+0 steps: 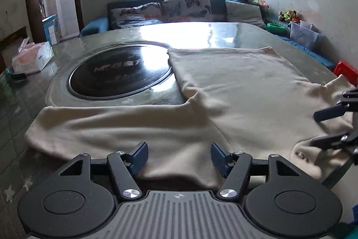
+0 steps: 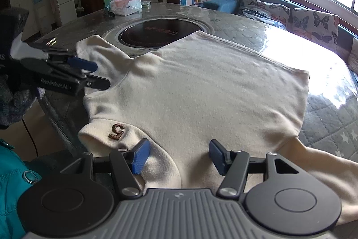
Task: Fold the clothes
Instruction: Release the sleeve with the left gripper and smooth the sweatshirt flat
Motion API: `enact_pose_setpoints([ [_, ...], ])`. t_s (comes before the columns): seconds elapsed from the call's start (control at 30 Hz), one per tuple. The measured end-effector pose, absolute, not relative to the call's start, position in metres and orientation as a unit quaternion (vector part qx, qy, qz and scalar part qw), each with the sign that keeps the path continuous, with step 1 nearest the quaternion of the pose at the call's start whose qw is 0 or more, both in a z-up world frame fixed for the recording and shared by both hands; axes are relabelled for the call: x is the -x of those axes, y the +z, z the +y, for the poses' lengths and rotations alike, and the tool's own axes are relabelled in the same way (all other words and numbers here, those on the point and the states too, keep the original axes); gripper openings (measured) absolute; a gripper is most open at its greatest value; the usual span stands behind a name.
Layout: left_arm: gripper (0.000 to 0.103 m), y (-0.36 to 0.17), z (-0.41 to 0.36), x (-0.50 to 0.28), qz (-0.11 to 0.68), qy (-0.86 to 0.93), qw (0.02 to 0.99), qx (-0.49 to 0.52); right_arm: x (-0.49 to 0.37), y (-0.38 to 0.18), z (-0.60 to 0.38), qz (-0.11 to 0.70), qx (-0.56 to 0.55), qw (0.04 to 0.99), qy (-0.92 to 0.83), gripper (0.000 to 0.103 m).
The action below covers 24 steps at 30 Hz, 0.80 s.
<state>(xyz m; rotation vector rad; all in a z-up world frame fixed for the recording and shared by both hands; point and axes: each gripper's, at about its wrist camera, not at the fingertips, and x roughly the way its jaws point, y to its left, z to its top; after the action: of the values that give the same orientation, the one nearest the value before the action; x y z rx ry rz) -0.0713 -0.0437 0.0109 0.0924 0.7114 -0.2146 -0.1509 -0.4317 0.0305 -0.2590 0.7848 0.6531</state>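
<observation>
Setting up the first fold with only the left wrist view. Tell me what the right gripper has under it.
Observer: The right gripper is open over the cream sweater, just beside its collar, gripping nothing.
Operator: Describe that collar.
Observer: It carries a brown embroidered 5.
Operator: Find the second sleeve.
Observer: That sleeve lies to the right of the right gripper and runs out of frame at the lower right.

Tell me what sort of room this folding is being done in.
Most likely a home living and dining room: a round dining table with a built-in cooktop, a sofa with butterfly cushions under a window, and a fridge.
</observation>
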Motion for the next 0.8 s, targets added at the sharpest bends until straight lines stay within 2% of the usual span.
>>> enact_pose_setpoints([
  [0.13, 0.064, 0.019, -0.036, 0.069, 0.355, -0.098, 0.929, -0.042, 0.15, 0.034, -0.435, 0.378, 0.113, 0.863, 0.316, 0.06],
  [0.43, 0.064, 0.043, -0.064, 0.039, 0.319, -0.151, 0.936, 0.001, 0.124, 0.045, -0.45, 0.355, 0.091, 0.89, 0.272, 0.06],
  [0.8, 0.064, 0.019, -0.085, 0.0, 0.348, -0.156, 0.924, -0.006, 0.089, 0.025, -0.483, 0.371, 0.032, 0.904, 0.209, 0.06],
])
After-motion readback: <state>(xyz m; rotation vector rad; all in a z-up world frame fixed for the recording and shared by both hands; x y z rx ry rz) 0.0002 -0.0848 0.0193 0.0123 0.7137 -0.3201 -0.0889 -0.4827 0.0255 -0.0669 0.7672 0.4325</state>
